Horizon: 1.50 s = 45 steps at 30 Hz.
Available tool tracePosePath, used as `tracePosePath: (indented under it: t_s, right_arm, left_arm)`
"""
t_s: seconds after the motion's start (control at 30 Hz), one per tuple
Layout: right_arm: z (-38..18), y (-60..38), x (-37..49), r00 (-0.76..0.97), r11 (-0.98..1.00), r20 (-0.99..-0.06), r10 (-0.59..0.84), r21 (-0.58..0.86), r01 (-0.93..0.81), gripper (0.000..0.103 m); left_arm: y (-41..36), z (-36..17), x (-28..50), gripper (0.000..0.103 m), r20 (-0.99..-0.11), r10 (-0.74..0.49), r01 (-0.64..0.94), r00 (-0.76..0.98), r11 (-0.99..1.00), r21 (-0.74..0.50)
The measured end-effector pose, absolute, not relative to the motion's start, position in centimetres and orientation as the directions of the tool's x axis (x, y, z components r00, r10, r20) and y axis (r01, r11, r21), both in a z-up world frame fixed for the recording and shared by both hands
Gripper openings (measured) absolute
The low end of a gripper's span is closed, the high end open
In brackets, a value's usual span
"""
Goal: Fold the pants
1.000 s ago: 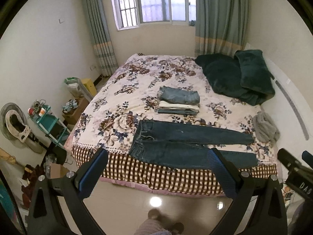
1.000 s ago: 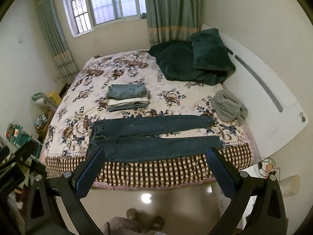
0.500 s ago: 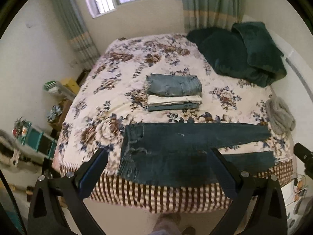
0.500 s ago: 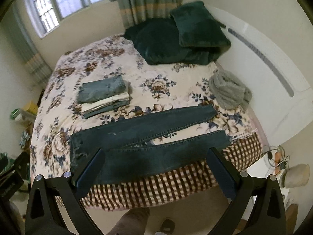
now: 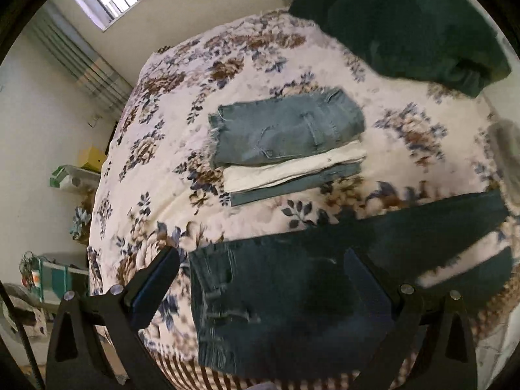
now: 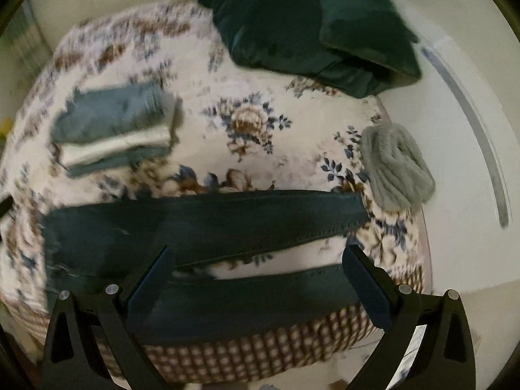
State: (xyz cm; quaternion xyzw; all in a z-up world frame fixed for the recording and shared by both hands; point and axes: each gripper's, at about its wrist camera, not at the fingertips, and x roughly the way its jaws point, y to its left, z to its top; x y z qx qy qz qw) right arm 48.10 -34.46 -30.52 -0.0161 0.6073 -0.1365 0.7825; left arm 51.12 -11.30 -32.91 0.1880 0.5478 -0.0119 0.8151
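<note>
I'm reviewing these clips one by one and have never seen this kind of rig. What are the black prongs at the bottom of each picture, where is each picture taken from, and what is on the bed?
There is no robot here: a person holds a two-finger gripper in each hand, and each carries a fisheye camera that looks along its fingers. The black prongs are those fingers.

One picture comes from the left gripper, over the waist end of the dark jeans. The other comes from the right gripper, over the legs of the jeans.

The jeans lie spread flat at the near edge of the bed, legs slightly apart. Behind them sits a stack of folded pants. Green pillows and a grey bundle lie near the headboard side.

Both grippers are open and hold nothing; both pictures are blurred.
</note>
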Motion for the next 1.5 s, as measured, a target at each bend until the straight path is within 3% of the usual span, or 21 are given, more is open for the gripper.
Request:
tracePosePath:
  t_s: [0.23, 0.33, 0.43, 0.6, 0.8, 0.9, 0.97, 1.0, 1.07, 1.13, 1.27, 1.5]
  right_arm:
    - [-46.7, -36.0, 54.7, 0.055, 0.958, -0.967, -0.251, -0.256, -0.129, 0.103]
    - [-53.7, -35.1, 56.7, -0.006, 0.924, -0.963, -0.268, -0.255, -0.284, 0.103]
    - [-59.2, -34.3, 58.6, -0.039, 0.874, -0.954, -0.296, -0.254, -0.414, 0.103]
    - [-65.3, -33.7, 61.3, -0.105, 0.81, -0.945, -0.31, -0.205, -0.549, 0.103]
    - [-68.1, -34.2, 63.2, -0.18, 0.819, -0.951, -0.252, -0.11, -0.563, 0.102]
    - [-68.3, -34.3, 63.6, -0.209, 0.82, -0.958, -0.197, -0.044, -0.571, 0.085]
    - [-68.4, -34.2, 63.7, -0.225, 0.822, -0.962, -0.153, 0.002, -0.57, 0.065]
    - [-68.3, -34.1, 63.7, -0.228, 0.825, -0.963, -0.142, 0.012, -0.565, 0.06]
    - [-68.1, -34.4, 63.6, -0.24, 0.834, -0.965, -0.104, 0.047, -0.55, 0.031]
    - [-67.9, -34.7, 63.2, -0.237, 0.848, -0.969, -0.073, 0.065, -0.526, 0.019]
    - [-66.9, -35.3, 61.3, -0.197, 0.867, -0.98, -0.035, 0.068, -0.493, 0.012]
    - [-62.2, -36.7, 57.3, -0.099, 0.916, -0.994, 0.045, 0.081, -0.393, 0.01]
  left_arm:
    - [-14.7, -46.4, 56.2, 0.103, -0.921, 0.285, 0.398, 0.267, 0.837, 0.374]
    - [-17.1, -53.5, 57.5, 0.1, -0.938, 0.307, 0.539, 0.158, 0.769, 0.343]
    - [-18.5, -58.5, 58.4, 0.092, -0.946, 0.313, 0.627, 0.08, 0.722, 0.292]
    - [-19.1, -61.9, 58.8, 0.089, -0.952, 0.305, 0.711, 0.013, 0.667, 0.224]
    - [-19.1, -62.1, 59.7, 0.088, -0.963, 0.265, 0.762, -0.044, 0.632, 0.139]
    - [-19.2, -61.9, 60.3, 0.069, -0.97, 0.222, 0.764, -0.1, 0.642, 0.067]
    - [-19.5, -61.5, 60.2, 0.045, -0.971, 0.201, 0.772, -0.133, 0.636, 0.026]
    - [-20.2, -61.4, 60.5, 0.039, -0.97, 0.191, 0.773, -0.148, 0.635, 0.007]
    - [-20.6, -60.7, 60.4, 0.022, -0.969, 0.174, 0.772, -0.175, 0.635, -0.025]
    - [-21.0, -60.5, 60.3, 0.012, -0.97, 0.149, 0.763, -0.191, 0.644, -0.052]
    - [-20.5, -57.9, 60.3, 0.007, -0.981, 0.106, 0.739, -0.163, 0.671, -0.05]
    - [-18.6, -49.6, 58.2, 0.007, -0.999, -0.008, 0.629, -0.044, 0.776, -0.034]
